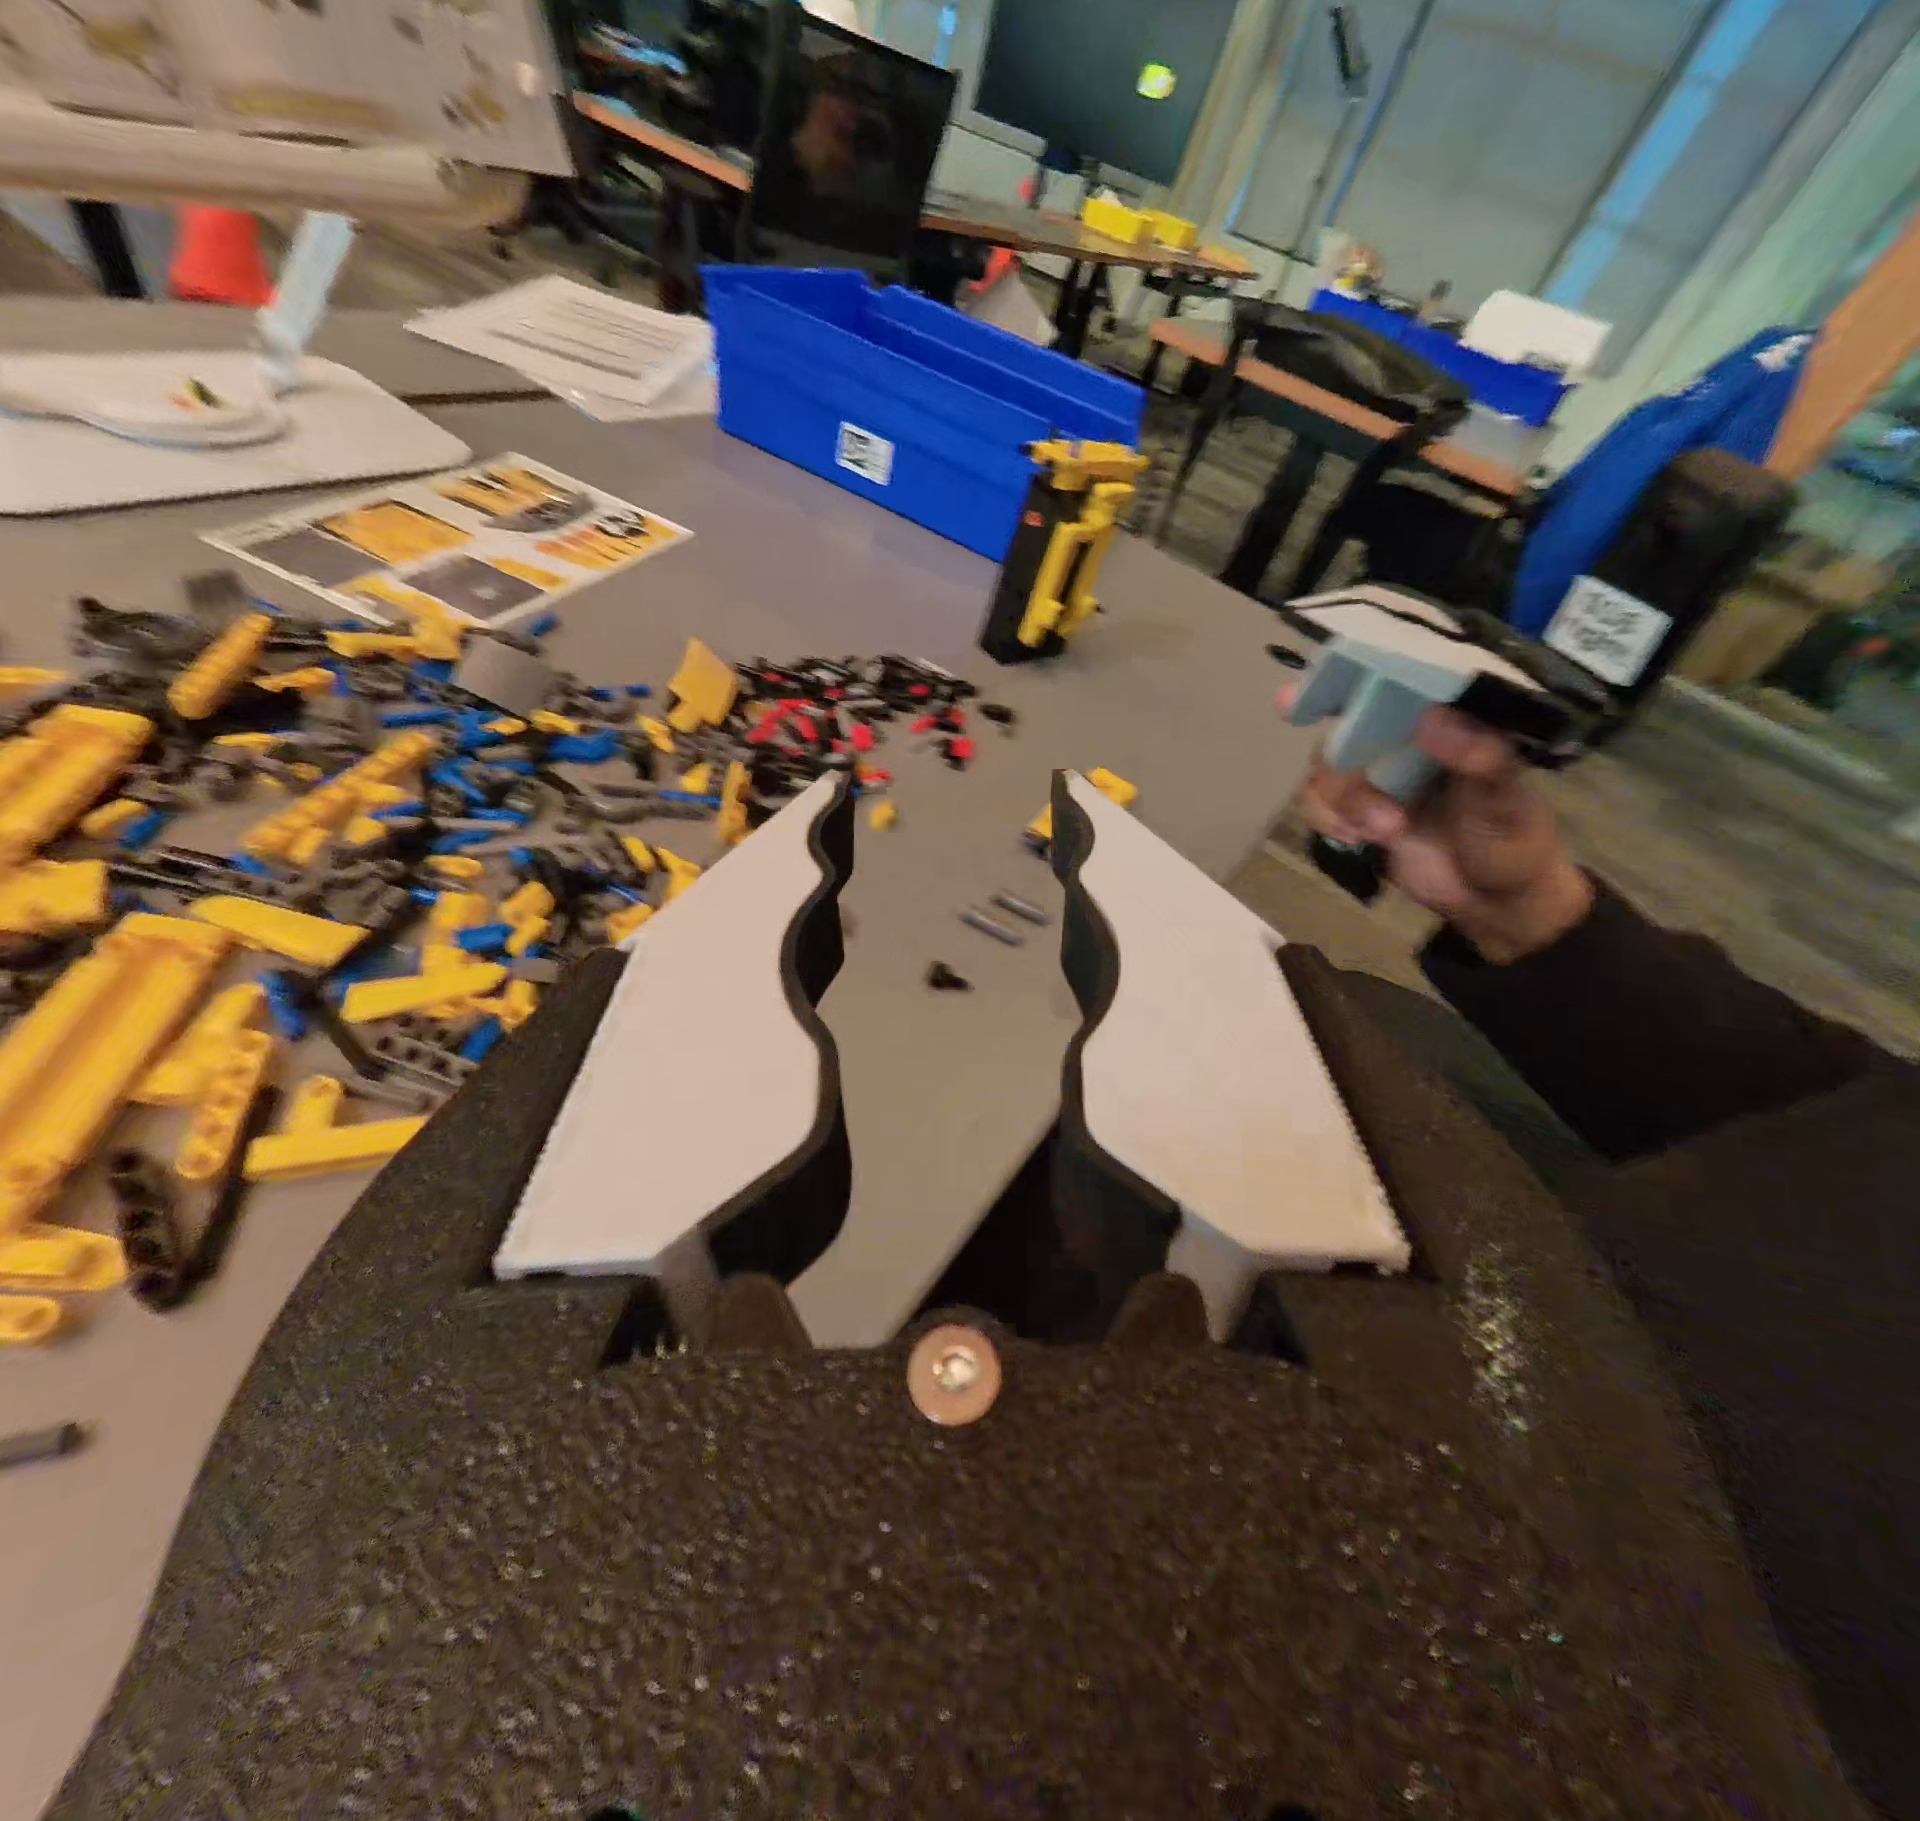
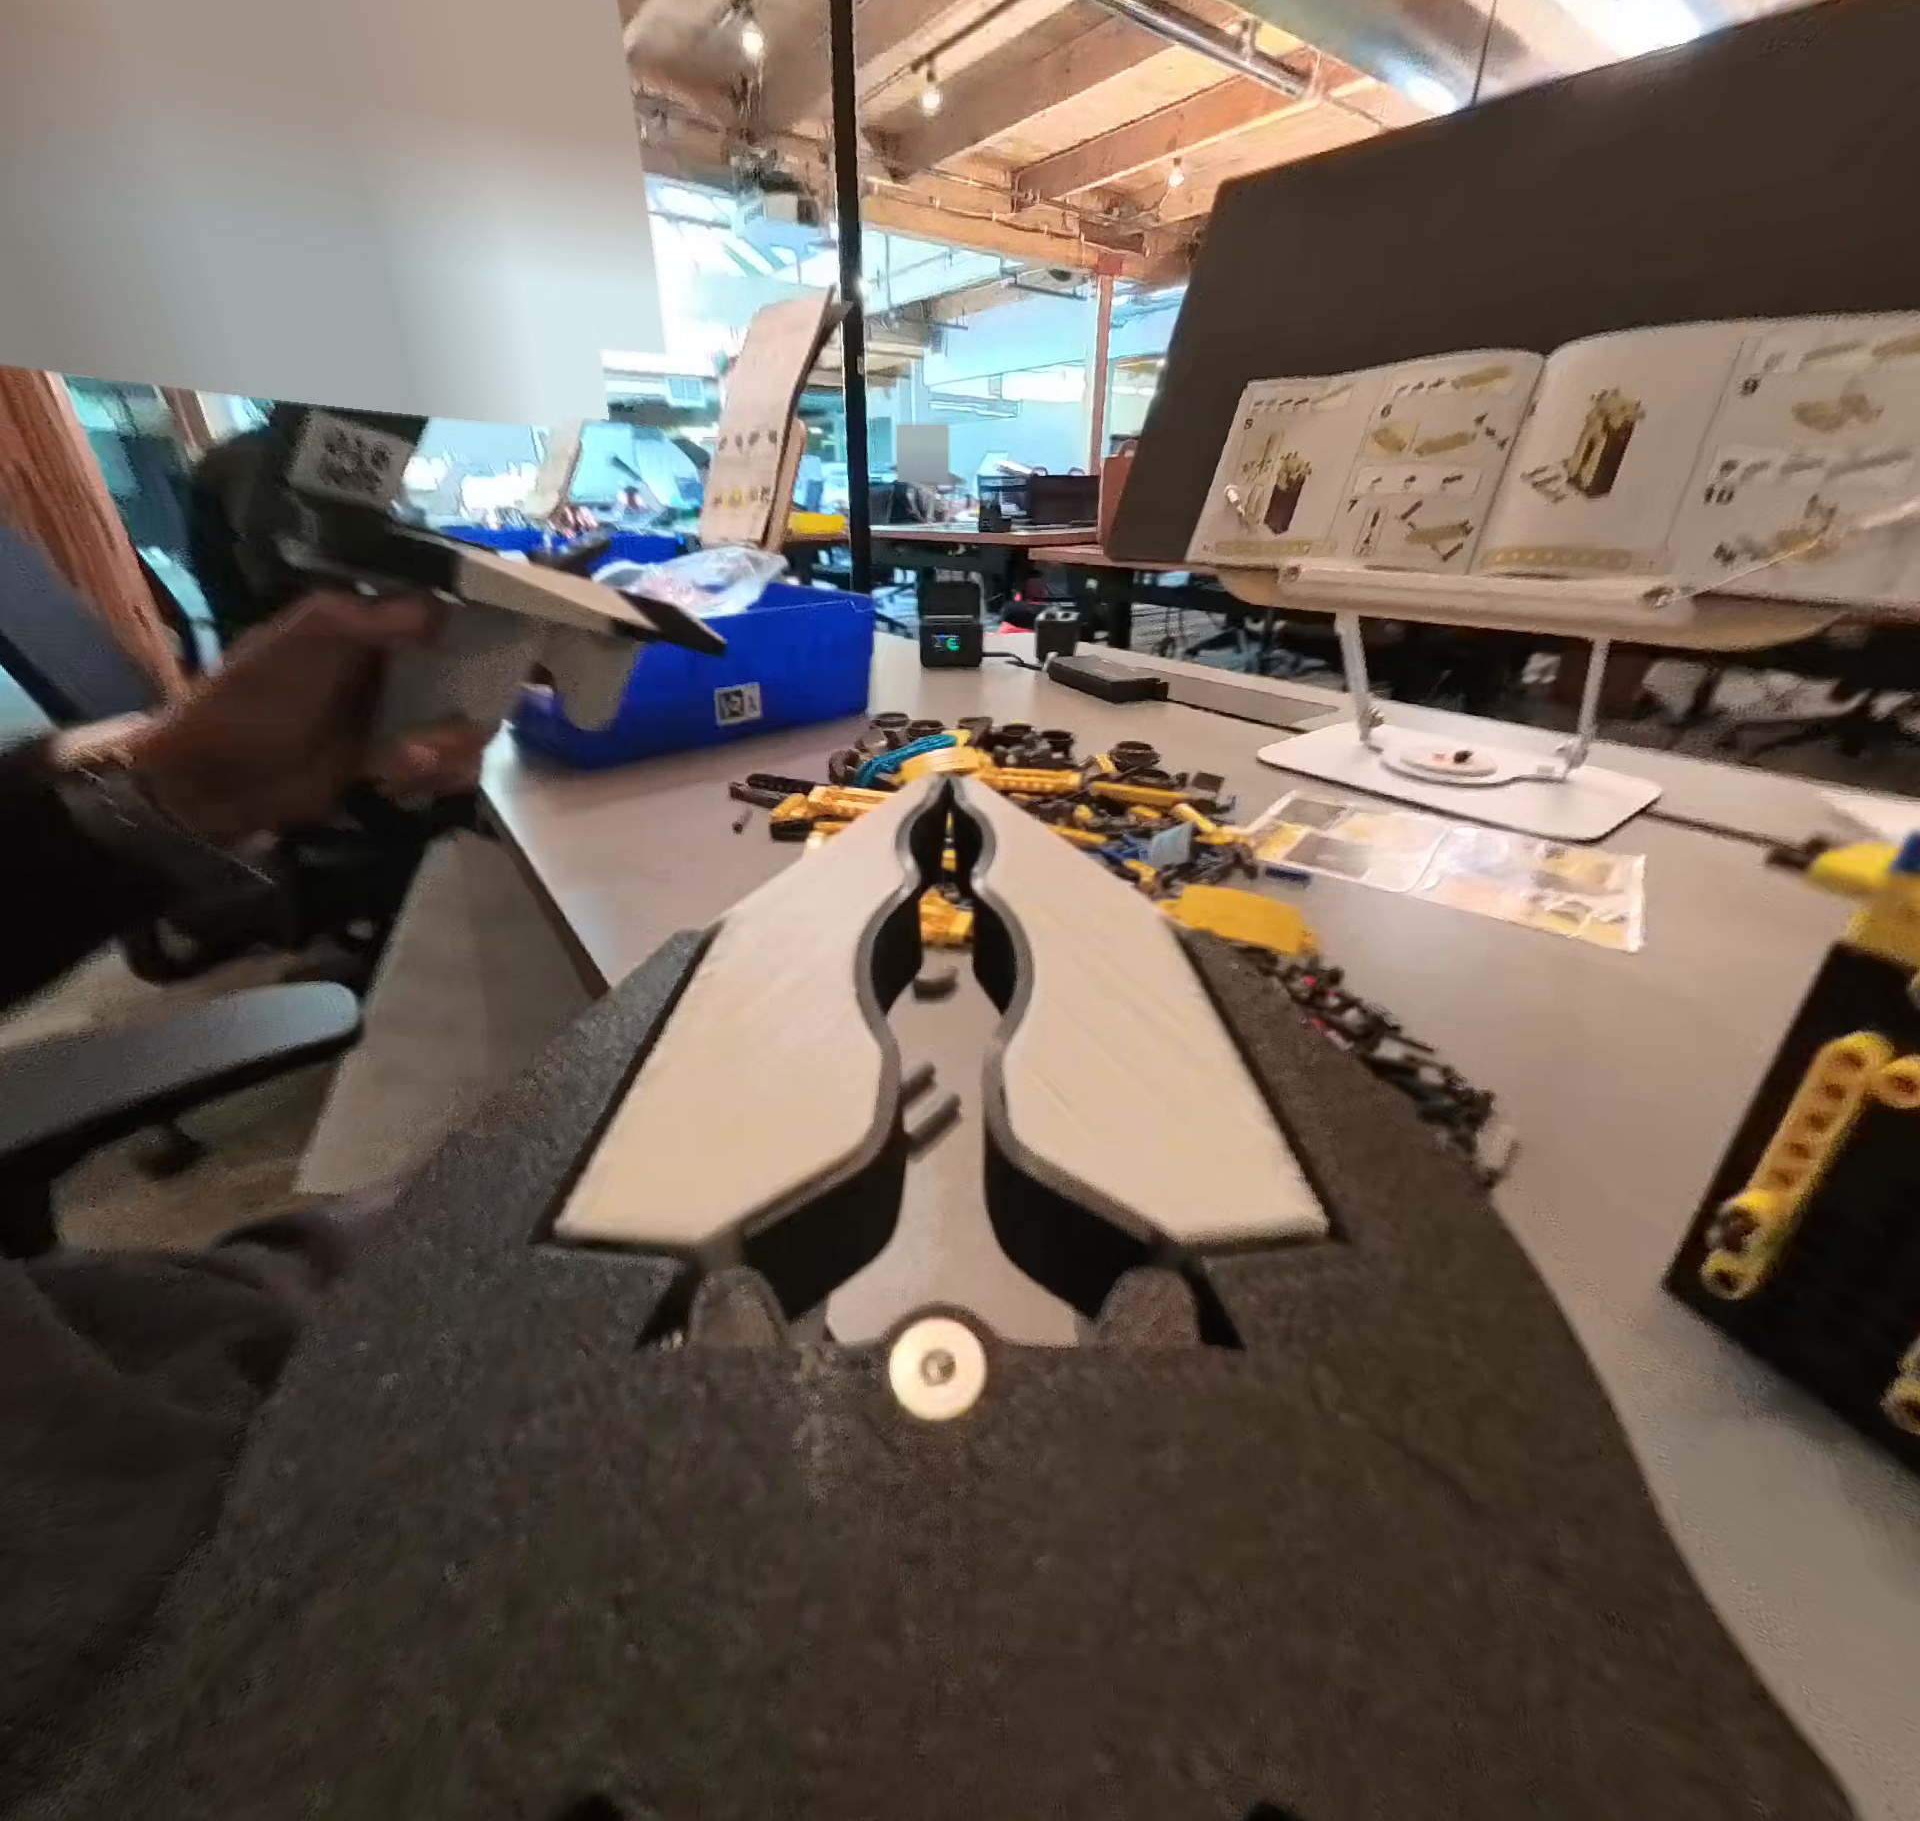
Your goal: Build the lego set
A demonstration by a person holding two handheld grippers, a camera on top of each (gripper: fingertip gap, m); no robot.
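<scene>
My left gripper (image 1: pixel 951 800) hovers above a grey table (image 1: pixel 831 566), its two pale fingers spread apart with nothing between them. Below the gap lie two small grey pins (image 1: pixel 1003 917) and a tiny black piece (image 1: pixel 943 978) on the bare tabletop. To its left sprawls a heap of yellow, blue and black building pieces (image 1: pixel 260 888), with a smaller scatter of red and black connectors (image 1: pixel 862 706) just ahead. Beyond those stands a partly built black and yellow model (image 1: pixel 1060 550), upright, near a blue bin (image 1: pixel 894 389). A printed sheet (image 1: pixel 447 540) lies flat beside the heap.

My right gripper (image 2: pixel 948 784) is held off the table's edge, its fingertips pressed together; nothing seems pinched between them, though the tips are blurred. It points toward the same heap of pieces (image 2: pixel 1039 784). An open instruction booklet (image 2: pixel 1558 462) rests on a white stand (image 2: pixel 1455 774) to the right. In the left wrist view, my right hand (image 1: pixel 1455 815) grips the right gripper's handle, well apart from the left one.
</scene>
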